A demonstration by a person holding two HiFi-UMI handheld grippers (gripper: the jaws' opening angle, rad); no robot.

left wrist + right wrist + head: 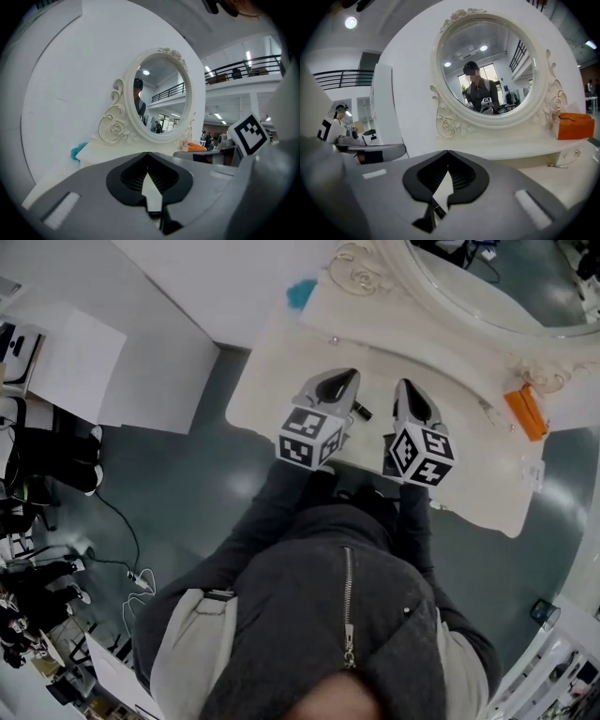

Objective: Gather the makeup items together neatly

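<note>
Both the left tongs [347, 381] and the right tongs [406, 388] are closed and empty above the desk [272, 381], with a small dark item [362, 412] between them and the orange box [527, 413] well off rightward beside the mirror [487, 287], nearer the right tongs.

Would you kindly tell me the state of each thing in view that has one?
Left gripper: shut, empty.
Right gripper: shut, empty.
Mirror: upright on the dressing table.
Orange box: standing right of the mirror, apart from both grippers.
Teal item: resting left of the mirror.
</note>
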